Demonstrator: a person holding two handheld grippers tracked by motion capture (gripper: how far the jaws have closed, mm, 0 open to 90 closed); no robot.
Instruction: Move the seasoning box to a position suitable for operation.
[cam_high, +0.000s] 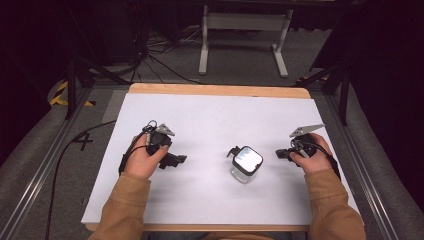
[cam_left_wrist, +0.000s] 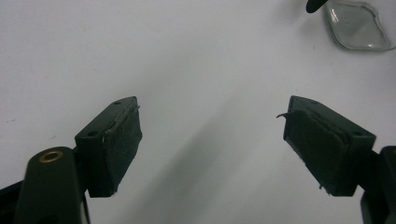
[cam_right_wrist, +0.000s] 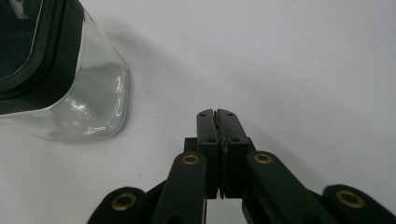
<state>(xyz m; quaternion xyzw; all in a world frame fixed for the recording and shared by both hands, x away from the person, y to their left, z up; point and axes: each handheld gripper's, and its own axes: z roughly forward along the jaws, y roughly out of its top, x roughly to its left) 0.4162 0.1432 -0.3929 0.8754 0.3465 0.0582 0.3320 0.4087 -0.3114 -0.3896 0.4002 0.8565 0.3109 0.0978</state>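
A clear square glass jar (cam_high: 246, 164) with a black-rimmed lid stands on the white table sheet (cam_high: 215, 120), right of centre. My left gripper (cam_high: 181, 160) rests at the left in a hand, pointing toward the jar, jaws wide open with nothing between them (cam_left_wrist: 212, 140). The jar's base (cam_left_wrist: 357, 24) sits far off at the top right of the left gripper view. My right gripper (cam_high: 278, 154) lies just right of the jar, its jaws pressed together and holding nothing (cam_right_wrist: 217, 114). In the right gripper view the jar (cam_right_wrist: 70, 84) stands close at the upper left.
A small black piece (cam_high: 233, 150) lies against the jar's far left side. The wooden table edge (cam_high: 215, 90) runs behind the sheet. Metal rails (cam_high: 350, 150) flank both sides; a white stand (cam_high: 245, 30) and cables lie on the floor beyond.
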